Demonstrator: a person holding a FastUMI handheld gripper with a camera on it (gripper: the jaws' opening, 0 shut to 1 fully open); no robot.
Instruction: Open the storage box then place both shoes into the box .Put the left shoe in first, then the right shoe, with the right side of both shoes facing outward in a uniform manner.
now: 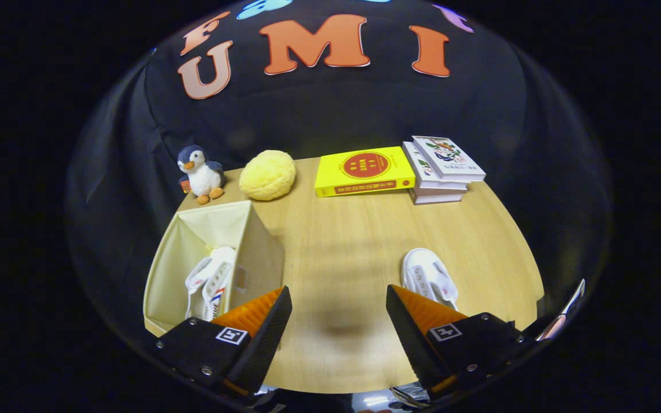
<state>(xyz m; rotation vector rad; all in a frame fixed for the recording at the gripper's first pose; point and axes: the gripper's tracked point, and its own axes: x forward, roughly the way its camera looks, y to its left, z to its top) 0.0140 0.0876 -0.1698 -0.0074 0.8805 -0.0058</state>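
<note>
A cream storage box [175, 269] stands open on the wooden table, to the left of my fingers. One white shoe [211, 282] with red and blue marks stands on its side inside the box. A second white shoe [427, 277] lies on the table just beyond my right finger. My gripper [339, 310] is open above the table, with only bare wood between the fingers. The left finger overlaps the box's near right corner in the view.
At the table's far edge stand a plush penguin [200, 174], a yellow ball-like plush [268, 175], a yellow book [364, 170] and a stack of books [442, 169]. Bare wood [336, 241] lies between the box and the loose shoe.
</note>
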